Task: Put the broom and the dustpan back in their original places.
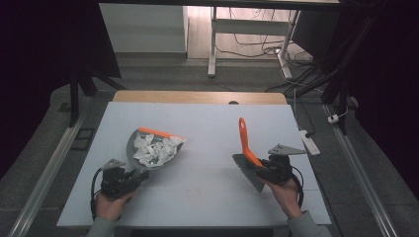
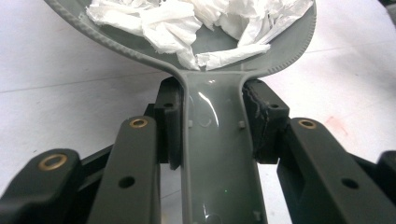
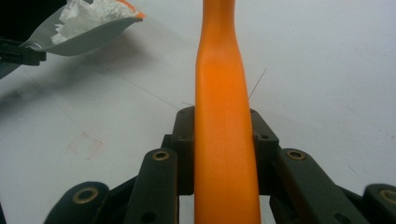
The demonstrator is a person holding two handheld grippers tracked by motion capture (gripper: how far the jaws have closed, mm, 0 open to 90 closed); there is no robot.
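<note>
My left gripper (image 1: pixel 132 178) was clamped on the smooth, glossy grey plastic handle of one dustpan (image 2: pixel 205 70), its black jaws pressed against both sides just behind the pan. That pan was rounded, with a ribbed rim and an orange front lip, and sat at the left of the matt white table (image 1: pixel 207 123), holding a heap of crumpled white paper scraps (image 1: pixel 155 149), too many and too tangled to count. My right gripper (image 1: pixel 260 167) was shut on the one brush's (image 1: pixel 245 143) smooth, tapering orange handle, which rose upward; its dark bristle head lay just beside my hand, well apart from the dustpan.
</note>
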